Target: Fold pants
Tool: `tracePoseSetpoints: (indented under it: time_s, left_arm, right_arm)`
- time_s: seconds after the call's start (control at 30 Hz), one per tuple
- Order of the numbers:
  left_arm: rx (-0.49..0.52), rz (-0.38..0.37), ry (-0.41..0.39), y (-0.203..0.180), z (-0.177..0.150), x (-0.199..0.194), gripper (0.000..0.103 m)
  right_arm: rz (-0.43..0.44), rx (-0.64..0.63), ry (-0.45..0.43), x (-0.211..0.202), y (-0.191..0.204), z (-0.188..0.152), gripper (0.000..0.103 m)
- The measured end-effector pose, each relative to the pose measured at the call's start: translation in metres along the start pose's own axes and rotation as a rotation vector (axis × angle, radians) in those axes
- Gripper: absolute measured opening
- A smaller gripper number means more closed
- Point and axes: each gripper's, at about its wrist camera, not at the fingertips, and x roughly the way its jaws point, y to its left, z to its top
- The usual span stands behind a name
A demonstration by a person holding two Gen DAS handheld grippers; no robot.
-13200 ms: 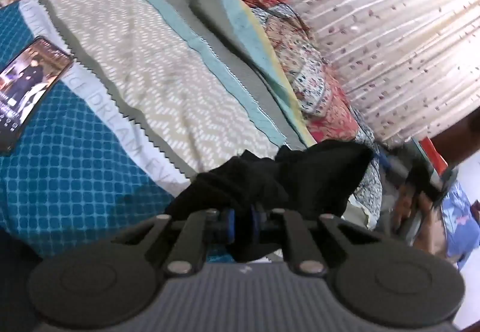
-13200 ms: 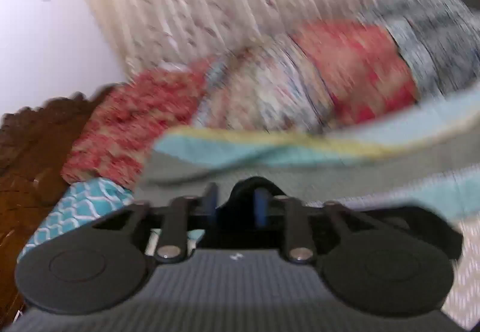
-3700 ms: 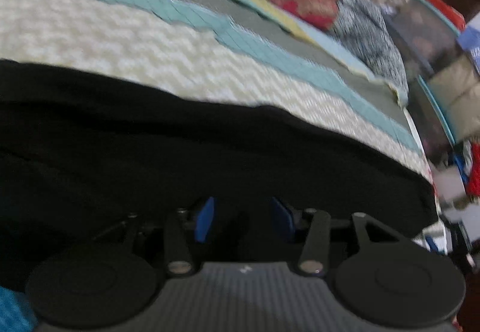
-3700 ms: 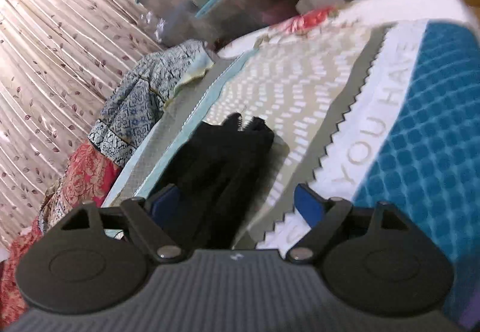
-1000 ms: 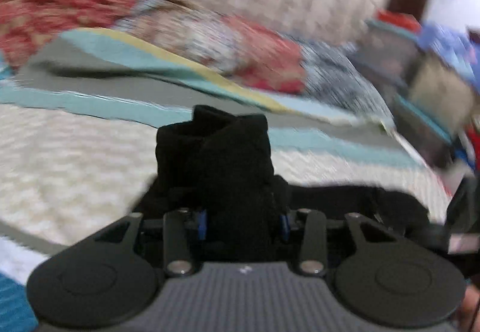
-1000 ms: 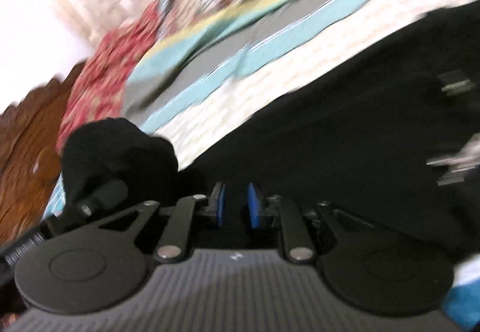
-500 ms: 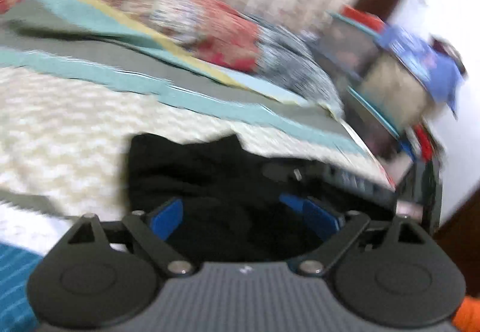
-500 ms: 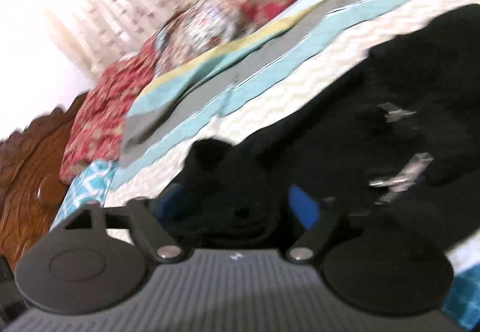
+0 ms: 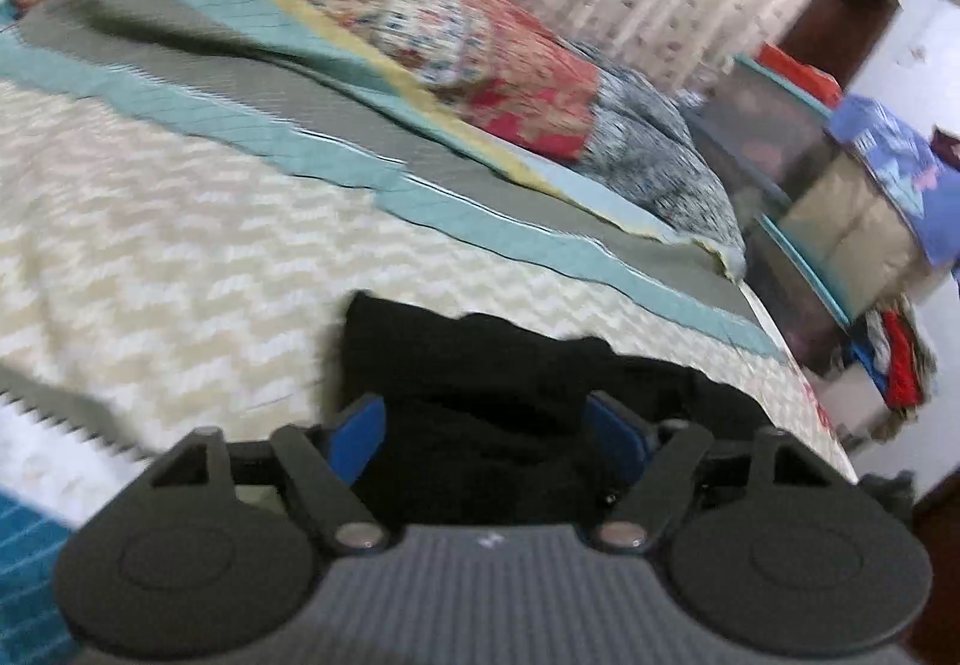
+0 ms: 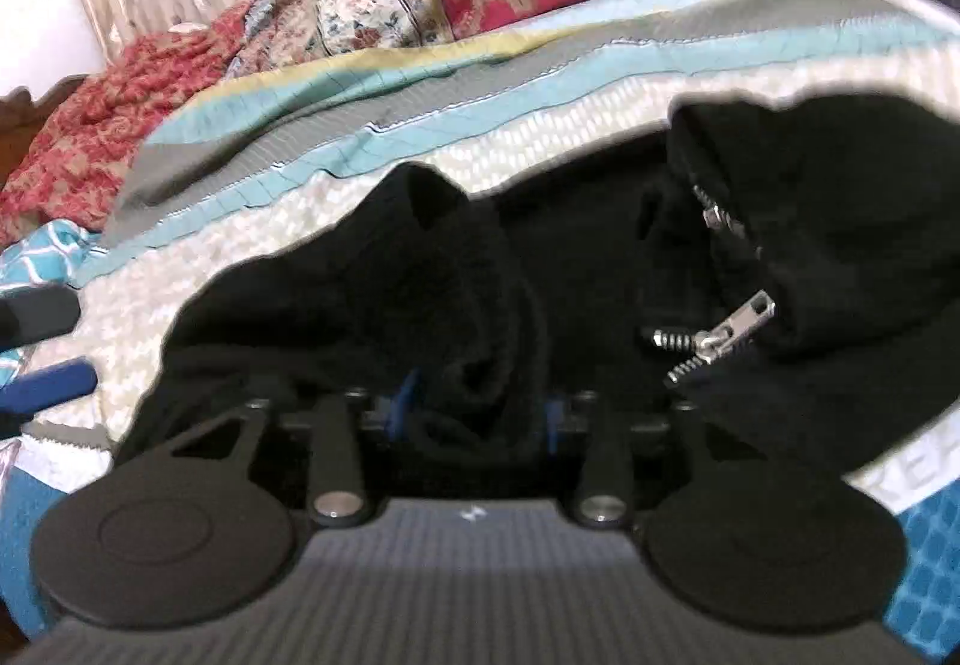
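Black pants bunched on the bedspread, left gripper jaws still wide apart as half a second ago, right gripper jaws narrowed around a fold, grip unclear

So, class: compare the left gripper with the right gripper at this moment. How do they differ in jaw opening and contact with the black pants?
The left gripper has its jaws spread wide, while the right gripper has its jaws closer together. The left's blue pads flank the black pants loosely; the right's are pressed around a bunched fold. Both point at the pants.
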Motion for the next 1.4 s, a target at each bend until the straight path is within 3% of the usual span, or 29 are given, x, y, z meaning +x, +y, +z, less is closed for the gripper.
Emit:
tracePoseSetpoints:
  time_s: [0.07,0.17,0.23,0.37,0.43,0.53,0.77,0.87,1.03,1.23,1.27,1.3,1.37,1.4]
  left_arm:
    - [0.026,-0.033,0.014,-0.013,0.001,0.012,0.066]
    - [0.077,-0.064,0.034,-0.031,0.004,0.034,0.058]
    - [0.103,-0.075,0.06,-0.042,0.007,0.052,0.052]
    - [0.154,-0.039,0.118,-0.053,0.008,0.097,0.051]
    - [0.181,0.02,0.169,-0.056,0.005,0.125,0.052]
    - [0.18,0.065,0.229,-0.051,-0.001,0.157,0.056]
    - [0.274,0.149,0.259,-0.075,0.0,0.156,0.058]
    - [0.217,0.136,0.232,-0.078,0.008,0.135,0.062]
    - [0.129,0.069,0.116,-0.085,0.014,0.102,0.061]
    - [0.13,0.056,0.188,-0.101,0.003,0.125,0.054]
    - [0.112,0.055,0.211,-0.103,0.001,0.129,0.053]
    - [0.097,0.045,0.228,-0.108,0.0,0.134,0.052]
    - [0.112,0.013,0.233,-0.123,0.001,0.137,0.052]
    - [0.13,-0.001,0.227,-0.133,0.004,0.136,0.052]
  right_arm:
    - [0.041,0.031,-0.015,-0.012,-0.005,0.011,0.05]
    - [0.051,0.049,-0.168,-0.044,-0.022,0.023,0.055]
    - [-0.003,0.056,-0.251,-0.062,-0.04,0.03,0.058]
    - [-0.196,0.143,-0.345,-0.08,-0.104,0.038,0.065]
    - [-0.253,0.246,-0.338,-0.081,-0.136,0.039,0.07]
    - [-0.257,0.408,-0.318,-0.078,-0.18,0.036,0.074]
    - [-0.193,0.514,-0.308,-0.059,-0.199,0.036,0.075]
    - [-0.144,0.498,-0.3,-0.067,-0.199,0.036,0.075]
    - [-0.101,0.484,-0.283,-0.066,-0.198,0.036,0.075]
    - [-0.045,0.538,-0.273,-0.063,-0.217,0.033,0.076]
    - [-0.032,0.541,-0.27,-0.063,-0.221,0.035,0.073]
    - [-0.012,0.53,-0.257,-0.062,-0.22,0.037,0.049]
    - [0.007,0.485,-0.197,-0.057,-0.213,0.043,0.028]
    - [0.009,0.468,-0.193,-0.058,-0.211,0.046,0.025]
